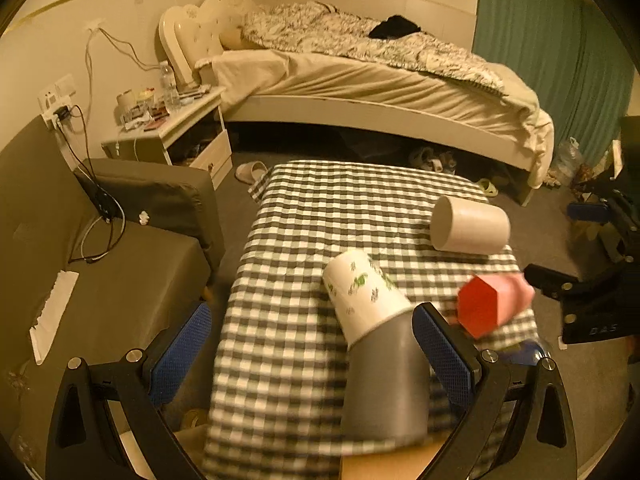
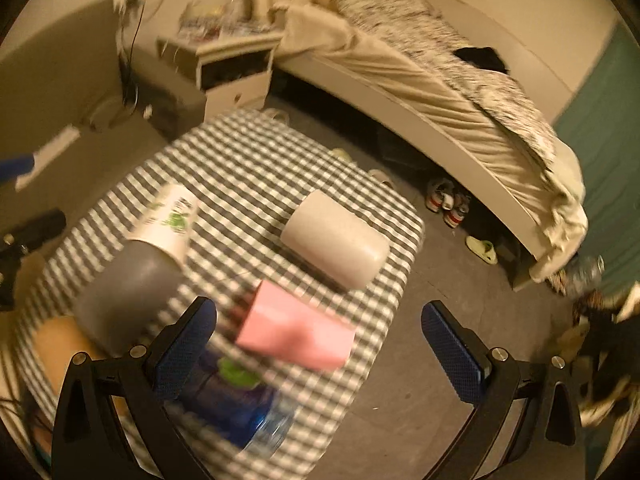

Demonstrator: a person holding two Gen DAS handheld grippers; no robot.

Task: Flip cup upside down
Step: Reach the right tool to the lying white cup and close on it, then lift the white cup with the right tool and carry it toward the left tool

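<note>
A white paper cup with green print (image 1: pixel 362 294) lies tilted, its mouth end tucked into a grey cup (image 1: pixel 386 384) on the checkered table (image 1: pixel 304 208). Both also show in the right wrist view, the paper cup (image 2: pixel 170 218) and the grey cup (image 2: pixel 128 296). A cream cup (image 1: pixel 470 226) lies on its side at the far right of the table, also in the right wrist view (image 2: pixel 336 240). A pink cup with a red hexagonal base (image 1: pixel 494 304) lies on its side; it also shows in the right wrist view (image 2: pixel 296 332). My left gripper (image 1: pixel 312 356) is open, its jaws either side of the grey cup. My right gripper (image 2: pixel 320 356) is open above the pink cup and table edge.
A clear bottle with blue label (image 2: pixel 240 412) lies at the table's near edge. A bed (image 1: pixel 360 80), a nightstand (image 1: pixel 176 128) and a dark sofa (image 1: pixel 100 260) surround the table. Shoes (image 2: pixel 448 200) lie on the floor by the bed.
</note>
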